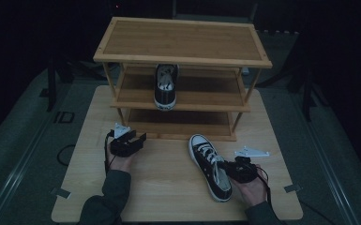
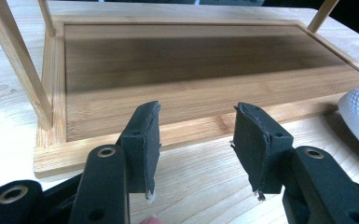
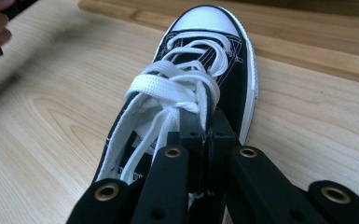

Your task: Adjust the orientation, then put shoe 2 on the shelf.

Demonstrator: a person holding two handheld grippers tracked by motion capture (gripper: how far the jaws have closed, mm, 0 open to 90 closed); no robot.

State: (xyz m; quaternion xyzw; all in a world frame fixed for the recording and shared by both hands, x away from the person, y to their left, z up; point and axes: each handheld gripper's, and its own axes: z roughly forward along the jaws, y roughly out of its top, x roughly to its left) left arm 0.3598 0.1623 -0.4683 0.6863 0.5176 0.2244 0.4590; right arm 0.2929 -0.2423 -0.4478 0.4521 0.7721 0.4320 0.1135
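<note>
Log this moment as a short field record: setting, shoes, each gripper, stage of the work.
setting: three-tier wooden shoe rack at the back of a light wooden table
shoe on rack: black-and-white sneaker on the middle shelf, toe toward the person
shoe on table: matching sneaker lying in front of the rack, toe toward it
left gripper: open, holding nothing, facing the bottom shelf
right gripper: shut on the table sneaker's side wall by the laces
stage: second sneaker gripped, not yet lifted

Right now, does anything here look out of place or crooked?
One sneaker stands on the rack's middle shelf, but its mate lies on the table, angled to the rack, with the right gripper shut on its collar. Nothing looks damaged.
</note>
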